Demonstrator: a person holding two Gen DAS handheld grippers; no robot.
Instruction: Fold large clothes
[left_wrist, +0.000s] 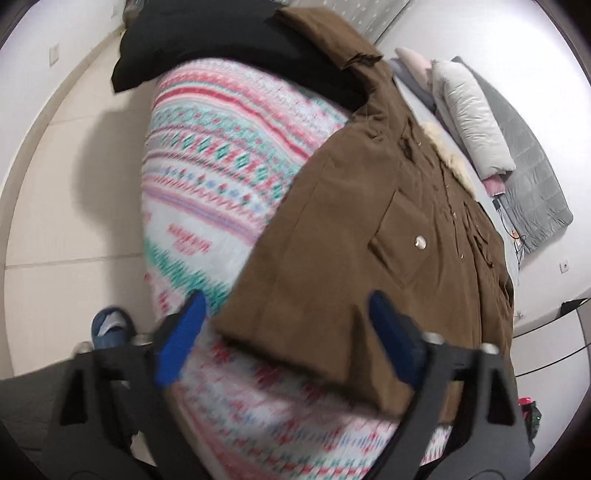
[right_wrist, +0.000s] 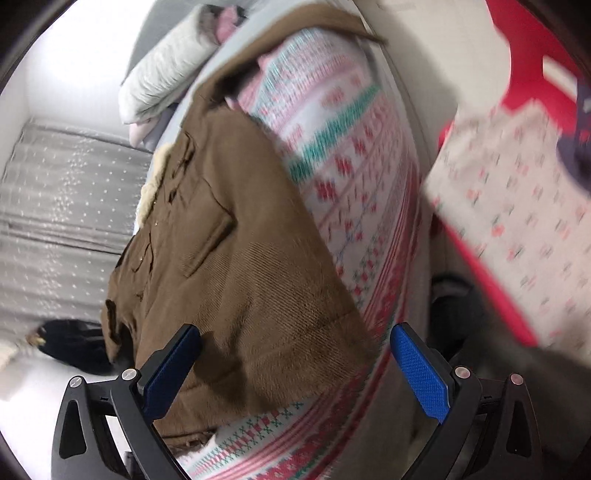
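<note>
A brown coat (left_wrist: 369, 240) with a flap pocket, a snap button and a pale fur collar lies spread flat on a pink, green and white patterned blanket (left_wrist: 221, 166). My left gripper (left_wrist: 286, 325) is open just above the coat's near hem corner, and its blue pads are clear of the cloth. In the right wrist view the same coat (right_wrist: 236, 280) lies on the blanket (right_wrist: 351, 166). My right gripper (right_wrist: 295, 369) hangs open over the coat's other hem corner, with fabric below the gap and nothing pressed.
A black garment (left_wrist: 221, 40) lies past the coat. A pale puffer jacket (left_wrist: 469, 118) tops a pile of folded clothes beside a grey quilted mat (left_wrist: 532, 192). A red plastic stool (right_wrist: 524, 66) bears a patterned cloth (right_wrist: 517, 206). A person's blue shoe (left_wrist: 110, 328) stands on the floor.
</note>
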